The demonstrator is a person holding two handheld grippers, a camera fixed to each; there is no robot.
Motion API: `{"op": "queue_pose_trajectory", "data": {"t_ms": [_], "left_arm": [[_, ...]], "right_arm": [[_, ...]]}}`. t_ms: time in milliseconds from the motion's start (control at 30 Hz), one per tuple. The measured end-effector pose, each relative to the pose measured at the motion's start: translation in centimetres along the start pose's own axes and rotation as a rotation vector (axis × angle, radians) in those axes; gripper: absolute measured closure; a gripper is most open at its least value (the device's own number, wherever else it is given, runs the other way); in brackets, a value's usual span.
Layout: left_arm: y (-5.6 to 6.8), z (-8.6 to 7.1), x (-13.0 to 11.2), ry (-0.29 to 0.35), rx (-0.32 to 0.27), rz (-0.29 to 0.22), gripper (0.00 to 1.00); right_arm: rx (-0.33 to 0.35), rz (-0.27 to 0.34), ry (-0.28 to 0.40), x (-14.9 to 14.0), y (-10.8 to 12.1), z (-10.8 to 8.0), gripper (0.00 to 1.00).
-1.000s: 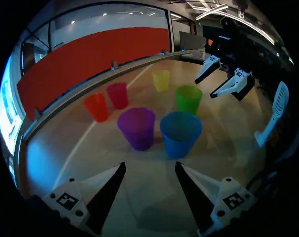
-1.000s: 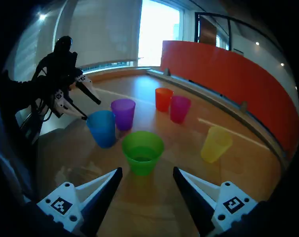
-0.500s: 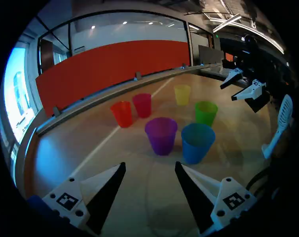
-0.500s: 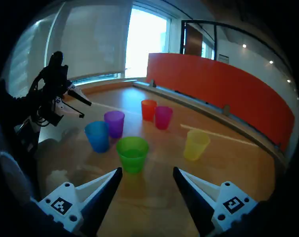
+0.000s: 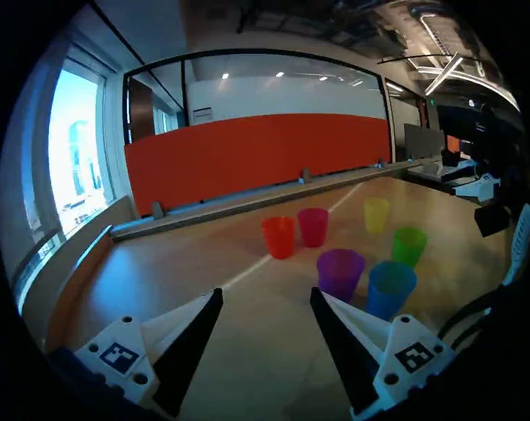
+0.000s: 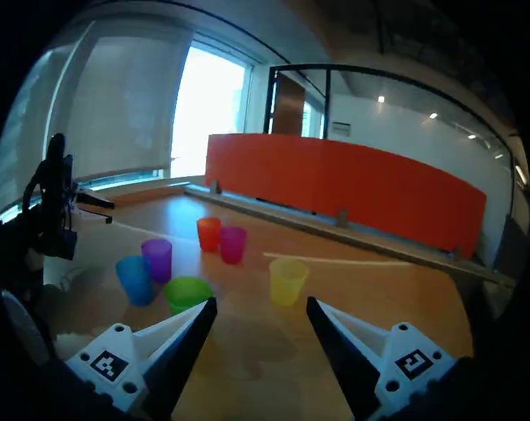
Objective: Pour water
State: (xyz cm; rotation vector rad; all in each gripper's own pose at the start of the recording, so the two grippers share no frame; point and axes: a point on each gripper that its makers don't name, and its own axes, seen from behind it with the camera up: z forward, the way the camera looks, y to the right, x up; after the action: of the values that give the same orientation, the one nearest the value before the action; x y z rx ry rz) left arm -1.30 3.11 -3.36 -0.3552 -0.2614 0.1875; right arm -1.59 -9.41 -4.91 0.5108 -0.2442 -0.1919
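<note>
Six plastic cups stand on the wooden table: red (image 5: 277, 236), magenta (image 5: 313, 226), yellow (image 5: 376, 214), green (image 5: 409, 245), purple (image 5: 340, 274) and blue (image 5: 389, 288). My left gripper (image 5: 265, 309) is open and empty, well back from the purple and blue cups. In the right gripper view the red (image 6: 209, 233), magenta (image 6: 232, 244), yellow (image 6: 287, 281), green (image 6: 186, 293), purple (image 6: 157, 259) and blue (image 6: 134, 279) cups sit ahead. My right gripper (image 6: 261, 312) is open and empty, the green cup just past its left finger. The left gripper (image 6: 91, 203) shows far off at the left edge.
A long orange partition (image 5: 265, 158) with a rail runs along the table's far side. A white chair back (image 5: 521, 242) stands at the right edge. Bright windows (image 6: 209, 112) lie behind. A person's dark arm (image 6: 48, 217) holds the far gripper.
Both grippers have drawn back and tilted up from the cups, which now look smaller and farther away. The cups have not moved. Both grippers stay open.
</note>
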Motion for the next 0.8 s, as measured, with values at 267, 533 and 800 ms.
{"op": "queue_pose_trajectory", "data": {"t_ms": [267, 533, 800], "left_arm": [[-1.3, -1.1, 1.7, 0.098, 0.101, -0.041, 0.07], [-2.3, -1.7, 2.5, 0.185, 0.171, -0.144, 0.07], [-2.9, -1.9, 4.4, 0.266, 0.207, -0.229, 0.07]], "right_arm": [[-0.163, 0.032, 0.078, 1.2, 3.3, -1.0, 0.00], [-0.317, 0.100, 0.161, 2.1, 6.3, -1.8, 0.00], [-0.468, 0.172, 0.287, 3.7, 9.3, -3.5, 0.00]]}}
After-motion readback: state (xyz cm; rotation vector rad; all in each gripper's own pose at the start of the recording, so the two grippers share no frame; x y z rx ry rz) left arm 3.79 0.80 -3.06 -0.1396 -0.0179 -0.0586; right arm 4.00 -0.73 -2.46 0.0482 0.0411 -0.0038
